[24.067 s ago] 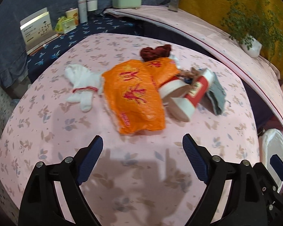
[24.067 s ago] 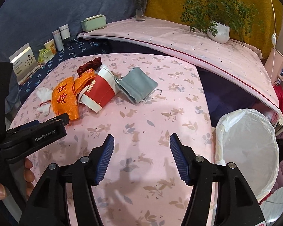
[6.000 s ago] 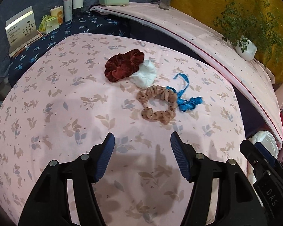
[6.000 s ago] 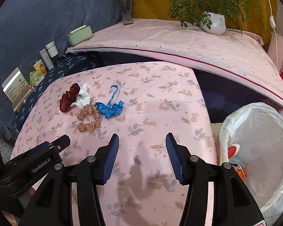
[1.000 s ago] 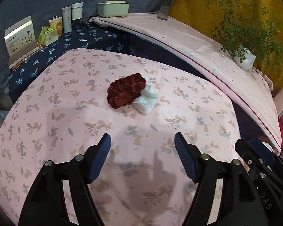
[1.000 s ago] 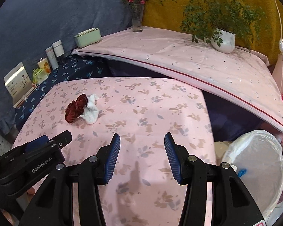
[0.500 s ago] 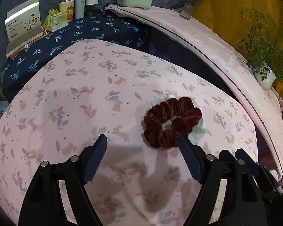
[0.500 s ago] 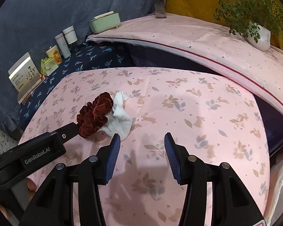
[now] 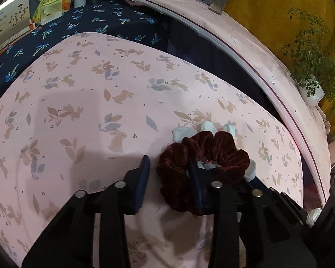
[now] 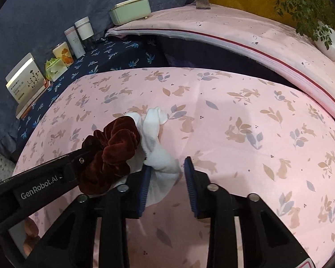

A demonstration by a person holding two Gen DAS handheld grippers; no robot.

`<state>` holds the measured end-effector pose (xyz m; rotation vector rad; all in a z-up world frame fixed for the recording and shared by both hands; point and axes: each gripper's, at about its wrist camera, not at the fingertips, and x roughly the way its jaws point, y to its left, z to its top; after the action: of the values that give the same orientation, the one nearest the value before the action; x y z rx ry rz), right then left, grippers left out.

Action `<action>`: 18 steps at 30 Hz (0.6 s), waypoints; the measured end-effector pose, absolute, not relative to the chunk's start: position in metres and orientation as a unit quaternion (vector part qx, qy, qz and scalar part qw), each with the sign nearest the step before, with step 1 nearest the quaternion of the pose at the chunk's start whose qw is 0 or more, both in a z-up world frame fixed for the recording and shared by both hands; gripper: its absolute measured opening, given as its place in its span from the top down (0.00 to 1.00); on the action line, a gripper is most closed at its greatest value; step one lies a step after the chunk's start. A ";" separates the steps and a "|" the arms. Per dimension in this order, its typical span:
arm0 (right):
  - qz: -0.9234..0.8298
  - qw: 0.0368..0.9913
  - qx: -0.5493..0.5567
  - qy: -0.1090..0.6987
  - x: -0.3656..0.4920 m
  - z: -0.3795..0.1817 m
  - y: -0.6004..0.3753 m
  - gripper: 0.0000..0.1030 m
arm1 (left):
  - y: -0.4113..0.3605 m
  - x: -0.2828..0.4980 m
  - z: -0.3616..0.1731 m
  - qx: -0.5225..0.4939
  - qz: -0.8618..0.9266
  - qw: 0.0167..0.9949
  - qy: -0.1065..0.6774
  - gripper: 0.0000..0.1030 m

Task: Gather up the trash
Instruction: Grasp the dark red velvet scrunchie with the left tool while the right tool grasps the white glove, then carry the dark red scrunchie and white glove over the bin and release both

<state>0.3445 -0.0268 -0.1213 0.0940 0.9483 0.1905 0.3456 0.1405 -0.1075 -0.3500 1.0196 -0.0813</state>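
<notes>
A dark red velvet scrunchie [image 9: 203, 154] lies on a white crumpled cloth [image 9: 206, 126] on the pink rabbit-print tablecloth [image 9: 100, 102]. My left gripper [image 9: 168, 159] is down at the scrunchie, its jaws closing. The scrunchie's left part is between them, and the right finger [image 9: 195, 185] pokes through its ring. A thin gap shows at the left pad. My right gripper [image 10: 167, 164] straddles the near end of the white cloth [image 10: 158, 156], its jaws closing too. Its left pad touches the cloth, the right pad stands clear. In the right wrist view the scrunchie [image 10: 114, 147] hides the left gripper's tips.
A dark blue cloth strip at the back left carries a card box [image 10: 26, 82], small cartons and white bottles [image 10: 78, 38]. A raised pink-covered ledge [image 10: 234, 35] runs behind with a green box [image 10: 131, 11] and a potted plant [image 10: 328, 40]. A person's fingers [image 10: 31, 230] show at lower left.
Both grippers have come forward and down onto the pile. Their jaws have narrowed, the left around the scrunchie, the right around the white cloth, and the pile now fills the near view.
</notes>
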 end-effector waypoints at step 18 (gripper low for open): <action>0.048 0.916 0.046 0.395 0.278 -0.055 -0.086 0.92 | 0.096 0.288 -0.039 -0.135 -0.059 0.886 0.440 0.85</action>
<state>0.2778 -0.0865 -0.0545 0.0948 0.8136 0.0989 0.2876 0.0958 -0.0389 -0.2798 0.9147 -0.1228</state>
